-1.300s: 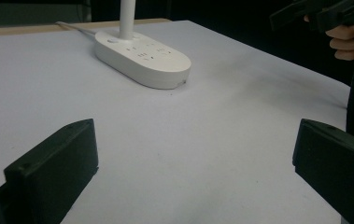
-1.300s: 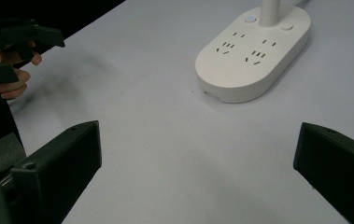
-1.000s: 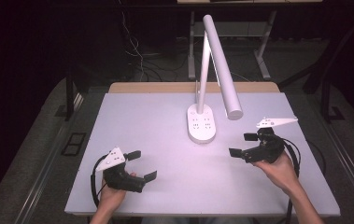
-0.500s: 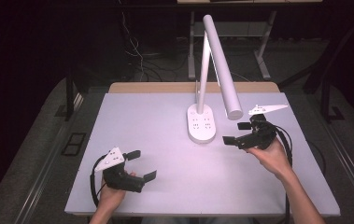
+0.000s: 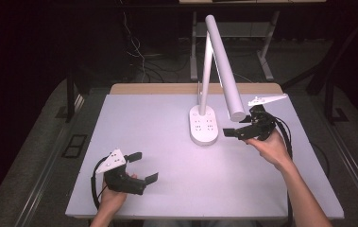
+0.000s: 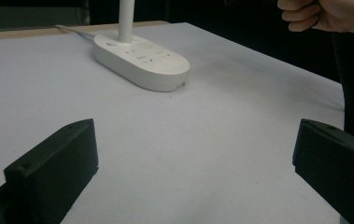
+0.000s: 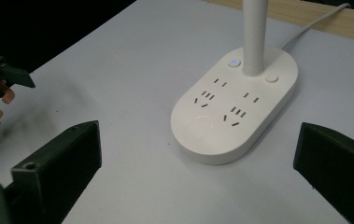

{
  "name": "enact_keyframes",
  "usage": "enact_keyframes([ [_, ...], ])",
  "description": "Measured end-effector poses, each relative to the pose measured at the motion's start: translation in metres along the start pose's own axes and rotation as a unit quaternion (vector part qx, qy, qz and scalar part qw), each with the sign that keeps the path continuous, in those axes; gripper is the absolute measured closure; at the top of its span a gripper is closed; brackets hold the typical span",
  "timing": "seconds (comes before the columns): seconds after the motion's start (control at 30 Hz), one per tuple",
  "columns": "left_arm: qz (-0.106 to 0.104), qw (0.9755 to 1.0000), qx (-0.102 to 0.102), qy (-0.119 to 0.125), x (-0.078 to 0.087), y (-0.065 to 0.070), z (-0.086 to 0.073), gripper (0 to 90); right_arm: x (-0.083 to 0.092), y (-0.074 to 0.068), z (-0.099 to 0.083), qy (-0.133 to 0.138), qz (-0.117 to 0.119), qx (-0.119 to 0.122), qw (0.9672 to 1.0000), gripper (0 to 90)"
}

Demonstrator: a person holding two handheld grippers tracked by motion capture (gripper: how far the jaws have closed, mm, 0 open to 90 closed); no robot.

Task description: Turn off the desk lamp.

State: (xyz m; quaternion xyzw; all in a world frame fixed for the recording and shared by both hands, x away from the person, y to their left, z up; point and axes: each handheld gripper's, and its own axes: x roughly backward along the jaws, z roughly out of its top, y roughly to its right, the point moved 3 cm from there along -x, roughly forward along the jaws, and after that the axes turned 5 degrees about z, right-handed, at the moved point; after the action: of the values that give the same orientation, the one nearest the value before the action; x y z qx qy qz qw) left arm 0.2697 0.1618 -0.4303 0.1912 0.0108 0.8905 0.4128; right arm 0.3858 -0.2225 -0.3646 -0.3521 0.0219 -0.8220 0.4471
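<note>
The bench [image 5: 134, 123] carried the lamp base [image 5: 204, 125] toward its far middle, long axis running fore and aft. My right tongs [image 5: 237, 132], wide open and empty, hung just right of it; my left tongs [image 5: 143, 166], open too, sat well apart near me.

Your gripper views crop the white oval lamp base's [image 7: 235, 109] upright pole (top edge); its socket markings stay illegible.

Smooth white plastic lamp base [image 7: 234, 109], matt table [image 5: 143, 123]
</note>
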Motion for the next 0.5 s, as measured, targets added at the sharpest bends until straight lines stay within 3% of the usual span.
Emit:
enact_keyframes([
  [0.5,-0.001,1.0,0.004,0.001,0.001,-0.001,0.0,0.0,-0.012,0.027,0.023,-0.005,-0.018,-0.012,0.9998,0.9],
])
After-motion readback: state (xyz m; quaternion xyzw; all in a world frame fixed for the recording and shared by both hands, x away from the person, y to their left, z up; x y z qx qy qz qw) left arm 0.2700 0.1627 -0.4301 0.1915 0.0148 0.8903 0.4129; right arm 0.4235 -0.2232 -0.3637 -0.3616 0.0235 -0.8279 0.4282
